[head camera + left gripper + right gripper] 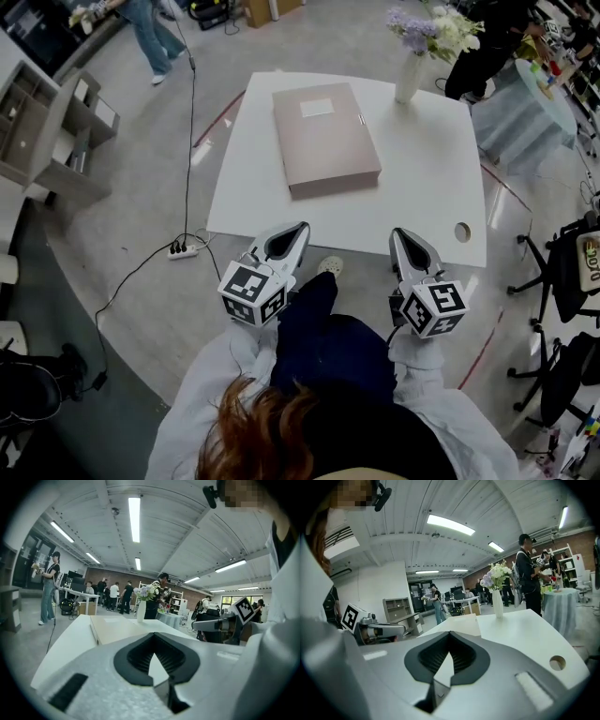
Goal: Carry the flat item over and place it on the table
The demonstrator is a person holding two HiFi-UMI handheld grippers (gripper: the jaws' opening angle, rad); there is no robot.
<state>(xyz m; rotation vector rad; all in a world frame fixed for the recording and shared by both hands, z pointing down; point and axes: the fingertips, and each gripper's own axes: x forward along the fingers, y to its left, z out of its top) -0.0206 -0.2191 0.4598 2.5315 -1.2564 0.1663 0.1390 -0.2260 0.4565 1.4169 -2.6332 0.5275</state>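
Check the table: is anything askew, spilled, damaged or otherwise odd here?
Nothing much. The flat box lies flat on the white table, slightly turned against its edges; the flower vase stands upright. No spill or damage shows.

Even overhead light from ceiling tubes (134, 520), soft shadows, fisheye-bent dark corners, near foreground blurred

left tool (154, 644): jaws together, nothing between | flat beige rectangular box (117, 627): lying on white counter (65, 644), beyond tool tips | white vase of pale flowers (141, 611): upright behind box | right tool (220, 624): alongside, at right
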